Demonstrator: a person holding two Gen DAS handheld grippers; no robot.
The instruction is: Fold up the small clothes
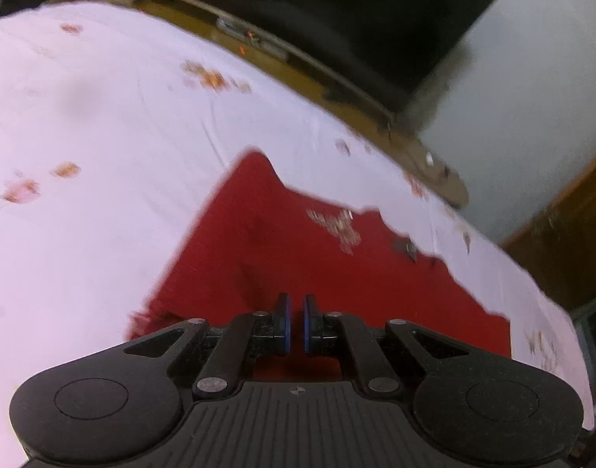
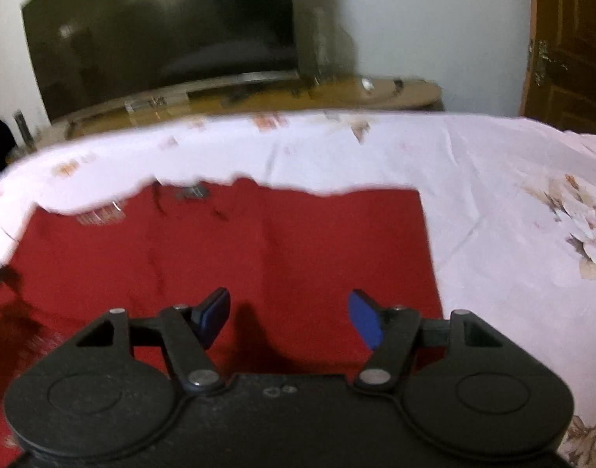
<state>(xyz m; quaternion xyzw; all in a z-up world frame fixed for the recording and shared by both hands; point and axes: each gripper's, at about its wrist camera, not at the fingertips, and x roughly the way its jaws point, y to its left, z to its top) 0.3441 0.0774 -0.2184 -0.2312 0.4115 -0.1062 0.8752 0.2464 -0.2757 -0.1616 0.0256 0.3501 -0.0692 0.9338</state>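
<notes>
Jaws: left gripper (image 1: 294, 321) closed, right gripper (image 2: 288, 321) apart; red cloth (image 2: 227, 257) flat.

My left camera looks down along my left tongs (image 1: 294, 321), close over the red garment (image 1: 282, 257) on the bed (image 1: 102, 124). My right camera faces likewise past my right tongs (image 2: 290, 321). Both share the garment, bedsheet, television (image 2: 161, 35) and wooden stand (image 2: 258, 97).

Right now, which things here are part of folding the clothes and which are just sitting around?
Part of the job:
red garment, spread on the floral bedsheet
left gripper, shut
right gripper, open above the garment

Just around:
television
wooden TV stand
wooden door
</notes>
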